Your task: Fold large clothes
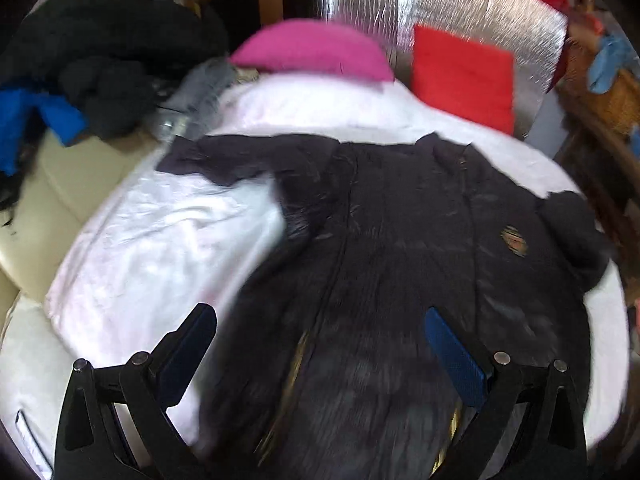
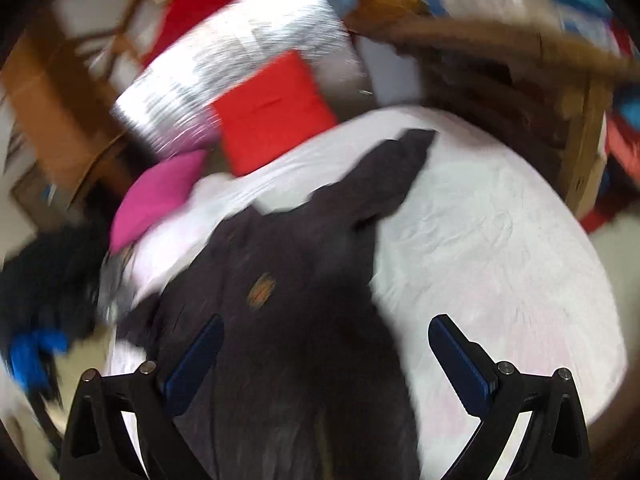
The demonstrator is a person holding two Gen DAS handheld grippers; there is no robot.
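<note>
Left wrist: dark jacket [image 1: 400,220] lies spread under both empty, wide-spread tongs [image 1: 320,316]

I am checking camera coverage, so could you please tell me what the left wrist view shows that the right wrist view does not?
Only the left wrist view shows the jacket's left sleeve and the cream seat. Only the right wrist view shows the bare white sheet beside the jacket and the right sleeve's end. Both show the black jacket, pink cushion, red cushion and an open gripper: left, right.
</note>
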